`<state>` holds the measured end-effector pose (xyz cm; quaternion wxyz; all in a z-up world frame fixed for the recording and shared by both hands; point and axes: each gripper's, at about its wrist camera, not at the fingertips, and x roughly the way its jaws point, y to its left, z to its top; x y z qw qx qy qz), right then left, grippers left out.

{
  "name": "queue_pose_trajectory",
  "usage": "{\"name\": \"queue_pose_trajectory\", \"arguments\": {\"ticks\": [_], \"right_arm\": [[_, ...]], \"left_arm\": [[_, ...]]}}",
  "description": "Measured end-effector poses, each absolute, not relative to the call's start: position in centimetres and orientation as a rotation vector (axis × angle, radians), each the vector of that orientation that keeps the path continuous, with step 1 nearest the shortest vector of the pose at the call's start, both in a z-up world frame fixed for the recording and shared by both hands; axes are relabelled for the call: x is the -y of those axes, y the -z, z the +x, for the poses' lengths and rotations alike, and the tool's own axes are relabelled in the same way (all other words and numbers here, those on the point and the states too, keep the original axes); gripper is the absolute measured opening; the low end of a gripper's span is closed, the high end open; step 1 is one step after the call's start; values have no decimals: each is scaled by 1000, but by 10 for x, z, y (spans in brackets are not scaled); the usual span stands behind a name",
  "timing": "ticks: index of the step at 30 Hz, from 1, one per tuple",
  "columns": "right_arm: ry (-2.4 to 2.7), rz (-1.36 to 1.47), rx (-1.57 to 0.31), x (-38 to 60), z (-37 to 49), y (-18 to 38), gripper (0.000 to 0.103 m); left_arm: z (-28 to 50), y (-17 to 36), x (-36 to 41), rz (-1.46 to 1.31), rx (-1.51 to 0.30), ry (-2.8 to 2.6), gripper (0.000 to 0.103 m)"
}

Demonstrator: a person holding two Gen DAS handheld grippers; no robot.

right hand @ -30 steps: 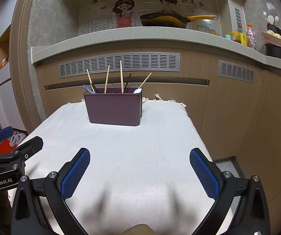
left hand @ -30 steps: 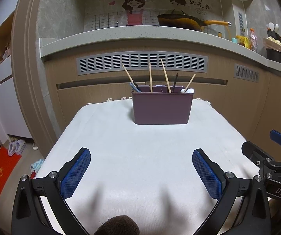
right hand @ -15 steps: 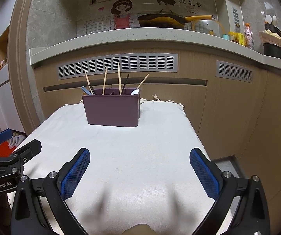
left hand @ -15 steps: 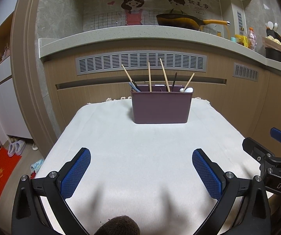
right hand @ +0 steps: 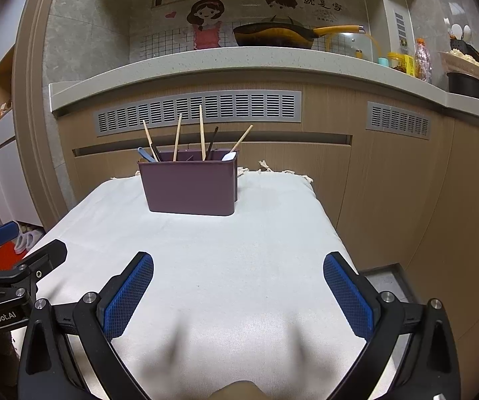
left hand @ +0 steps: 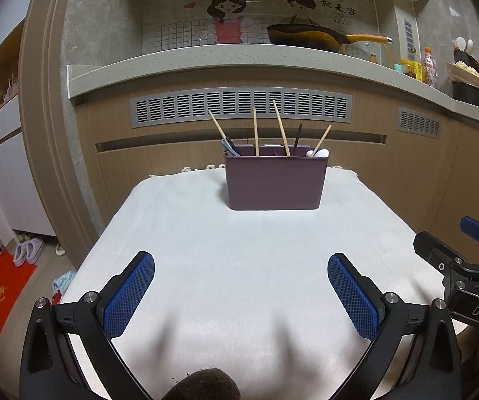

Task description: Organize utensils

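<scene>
Left wrist view: left tool (left hand: 241, 286) and right tool (right hand: 238, 285) both released above the worktop's (left hand: 256, 250) near edge; utensil holder (left hand: 275, 181) at its far edge.

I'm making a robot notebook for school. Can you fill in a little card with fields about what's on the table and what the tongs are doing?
table cover: white cloth
holder: purple box, at the far end of the cloth
in the holder: wooden chopsticks, dark chopsticks, blue spoon, white spoon
left tongs: open, holding nothing
right tongs: open, holding nothing
behind: counter with a frying pan
</scene>
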<state>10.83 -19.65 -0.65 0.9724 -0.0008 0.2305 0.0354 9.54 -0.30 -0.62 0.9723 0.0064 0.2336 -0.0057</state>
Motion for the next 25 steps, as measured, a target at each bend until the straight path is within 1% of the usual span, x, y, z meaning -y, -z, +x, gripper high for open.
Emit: {"name": "queue_pose_trajectory", "arguments": {"ticks": [25], "right_arm": [[-85, -6, -448, 196, 104, 2, 102]], "left_arm": [[87, 1, 0, 11, -453, 8, 103]]}}
